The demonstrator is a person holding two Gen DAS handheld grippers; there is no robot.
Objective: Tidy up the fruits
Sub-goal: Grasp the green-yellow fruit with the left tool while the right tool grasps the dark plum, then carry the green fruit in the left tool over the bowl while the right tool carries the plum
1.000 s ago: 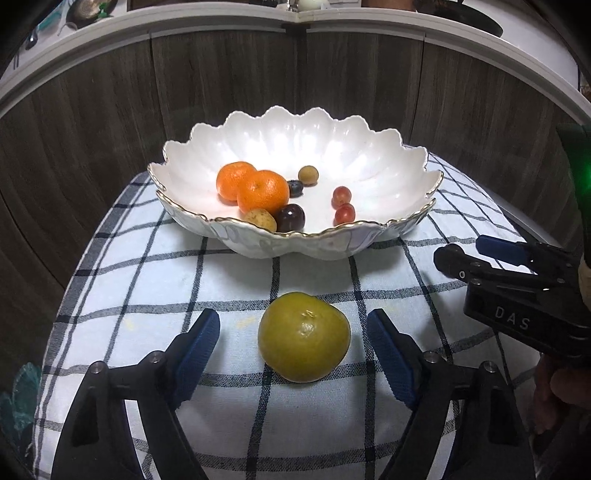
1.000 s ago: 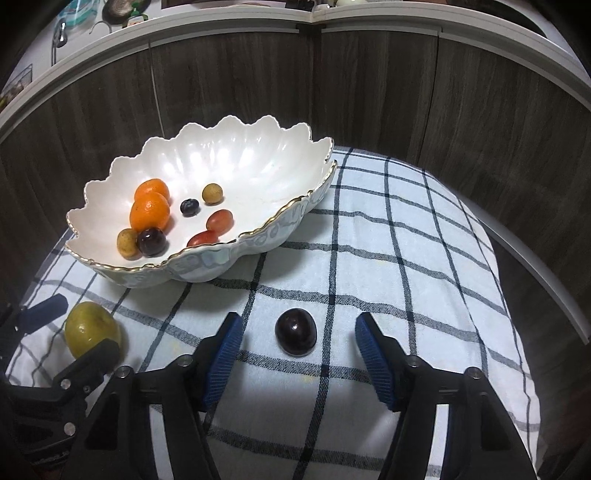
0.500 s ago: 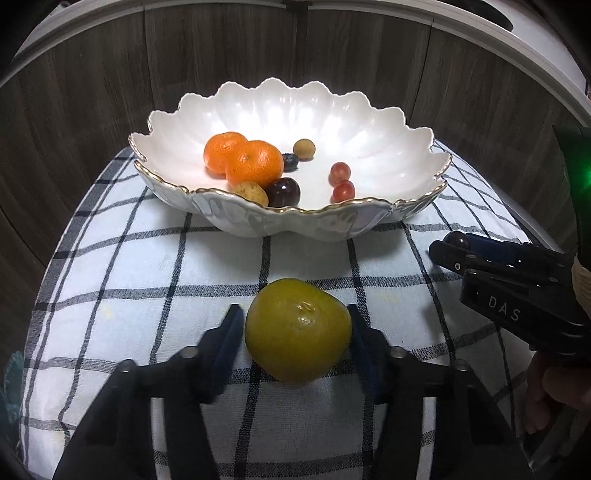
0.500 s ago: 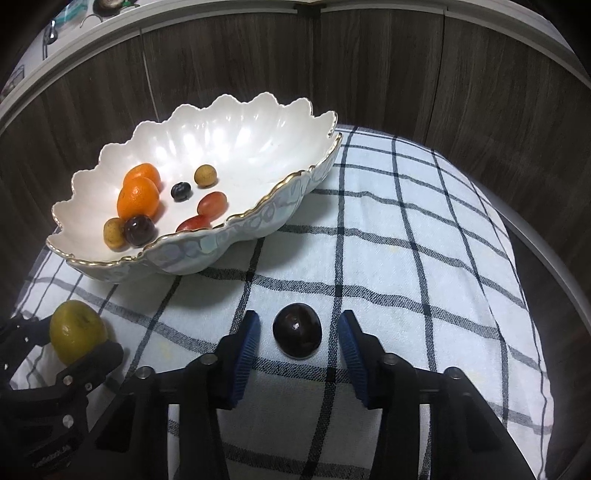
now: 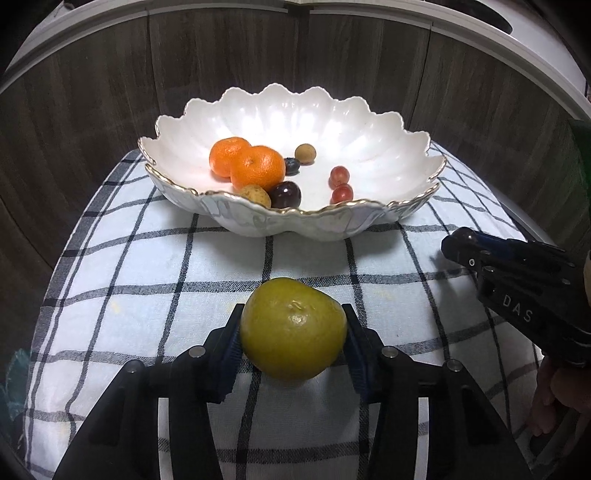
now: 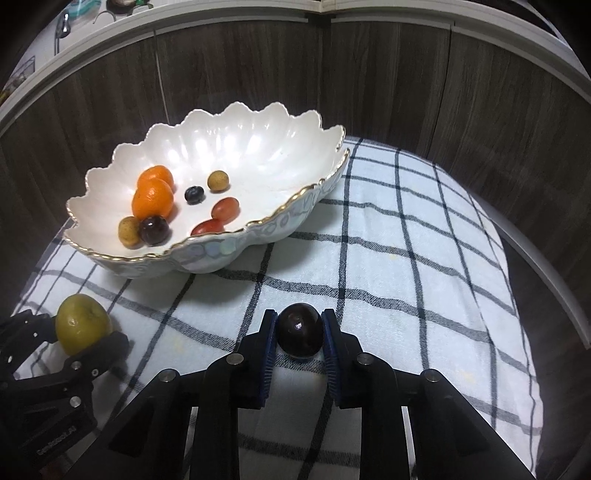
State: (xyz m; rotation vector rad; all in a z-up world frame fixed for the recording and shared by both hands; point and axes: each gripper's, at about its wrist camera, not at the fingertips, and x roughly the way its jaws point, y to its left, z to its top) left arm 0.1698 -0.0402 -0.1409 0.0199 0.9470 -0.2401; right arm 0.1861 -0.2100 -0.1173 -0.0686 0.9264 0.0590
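Observation:
A yellow-green round fruit (image 5: 291, 332) rests on the checked cloth (image 5: 147, 280) in front of the white scalloped bowl (image 5: 295, 225). My left gripper (image 5: 291, 317) is closing, and its blue pads press on both sides of the fruit. In the right wrist view a dark plum (image 6: 300, 334) lies on the cloth. My right gripper (image 6: 299, 317) is closing too, with both pads against the plum. The green fruit (image 6: 83, 323) shows at the lower left there. The bowl (image 6: 207, 254) holds two mandarins (image 5: 255, 168), a second dark plum (image 5: 285, 194), red grapes (image 5: 340, 181) and other small fruits.
The cloth covers a small round-topped table against dark wood panels (image 5: 110, 92). A white counter edge (image 6: 221, 18) runs above the panels. The cloth's right half (image 6: 424, 240) lies bare. A person's hand (image 5: 554, 398) holds the right gripper's handle.
Both grippers' jaws have closed in from wide open onto their fruits: the left onto the green fruit, the right onto the dark plum. Both views tilted down slightly, closer to the fruits.

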